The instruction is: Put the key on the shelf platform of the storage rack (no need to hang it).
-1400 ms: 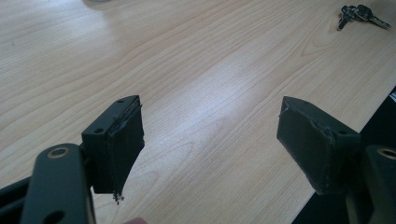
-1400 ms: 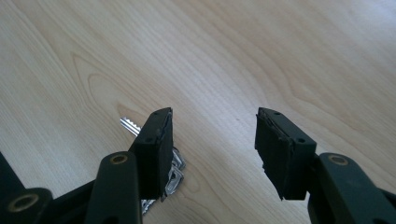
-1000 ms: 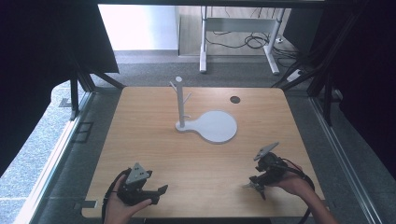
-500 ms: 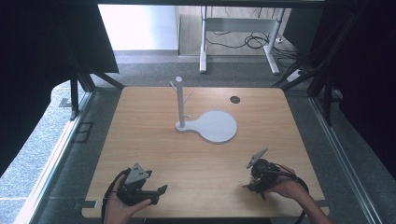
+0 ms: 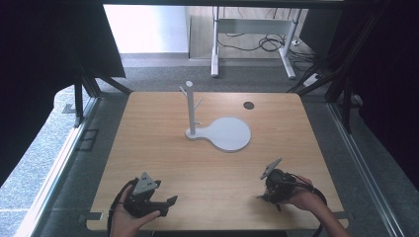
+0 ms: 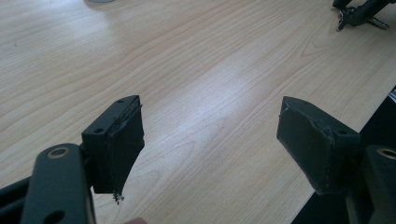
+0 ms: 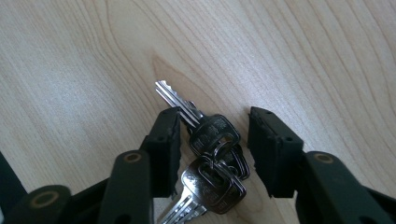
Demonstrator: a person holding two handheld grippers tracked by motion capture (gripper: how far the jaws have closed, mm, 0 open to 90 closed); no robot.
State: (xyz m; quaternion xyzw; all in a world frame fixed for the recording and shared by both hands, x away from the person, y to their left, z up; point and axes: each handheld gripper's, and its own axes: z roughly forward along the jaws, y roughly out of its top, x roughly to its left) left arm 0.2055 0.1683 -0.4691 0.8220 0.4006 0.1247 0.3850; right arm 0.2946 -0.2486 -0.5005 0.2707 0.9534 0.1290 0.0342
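The bunch of silver keys with black plastic heads on a metal ring [image 7: 212,161] lies flat on the pale wooden worktop [image 5: 207,163], near its front right corner, between the two black jaws of the right gripper [image 7: 214,151]. Those jaws have just been closing around the bunch — the left one stands just beside a key blade, perhaps touching it, while the right one is apart from the heads, so the pads do not yet press on the keys. One key's toothed blade points away past the jaw tips; another blade runs back toward the gripper body.

In the high view the right gripper [image 5: 274,185] sits low over the worktop in the person's right hand [image 5: 301,197], its grey three-cornered plate tilted up.

The left gripper [image 6: 212,140] rests near the front left corner — jaws wide apart, nothing but bare wood between them. In the high view it lies in the person's left hand [image 5: 129,219].

Well apart from both, toward the middle of the worktop, stands a white stand with an upright peg post and a round flat base [image 5: 222,132]. A small dark round disc [image 5: 249,105] lies near the far right edge.
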